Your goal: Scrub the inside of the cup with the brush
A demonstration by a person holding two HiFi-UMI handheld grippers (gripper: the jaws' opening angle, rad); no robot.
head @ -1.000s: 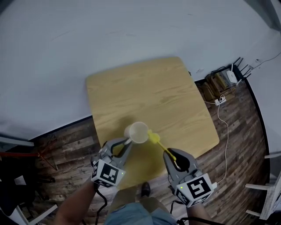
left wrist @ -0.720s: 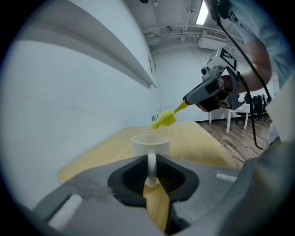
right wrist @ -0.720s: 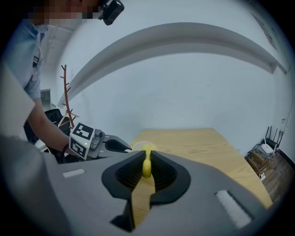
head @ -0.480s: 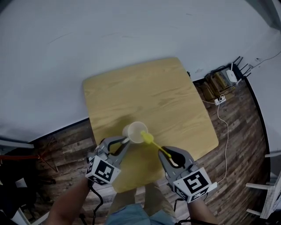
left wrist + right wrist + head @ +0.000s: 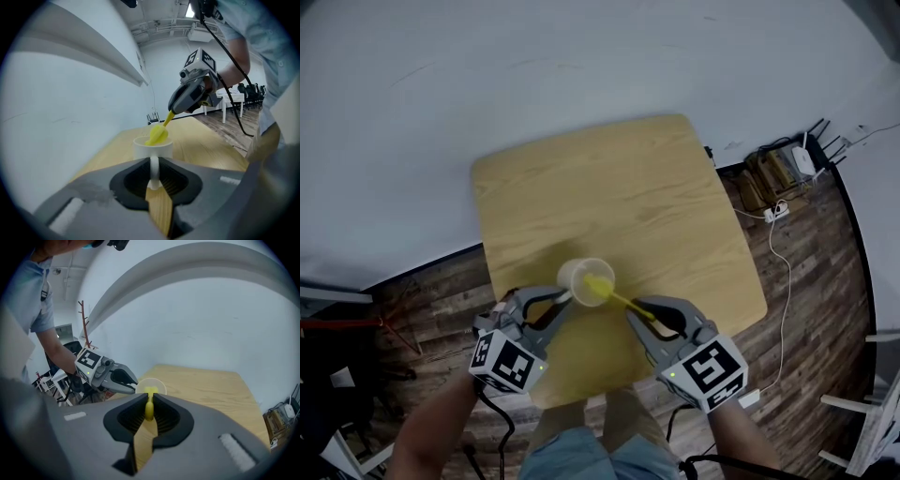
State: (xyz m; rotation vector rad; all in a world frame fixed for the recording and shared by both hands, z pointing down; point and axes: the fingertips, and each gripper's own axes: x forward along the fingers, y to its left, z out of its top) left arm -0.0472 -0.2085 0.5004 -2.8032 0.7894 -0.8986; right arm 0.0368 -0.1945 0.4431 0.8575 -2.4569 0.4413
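In the left gripper view the cup's (image 5: pixel 152 149) wall hides its inside and the lower part of the brush (image 5: pixel 157 133) head, so whether the bristles touch the wall or the bottom cannot be told. The cup's handle is partly buried between the left gripper's (image 5: pixel 153 168) jaws. In the right gripper view only the cup's rim shows above the right gripper (image 5: pixel 149 399). The rest of the cup is hidden behind it, and the brush's grip end is lost between its jaws. In the head view both grippers cover the table (image 5: pixel 609 197) edge nearest the cup. Well right of the cup, the clutter (image 5: pixel 783 173) on the floor is too small to name. Below the cup, the person's legs (image 5: pixel 577 455) are cut off by the picture's edge.
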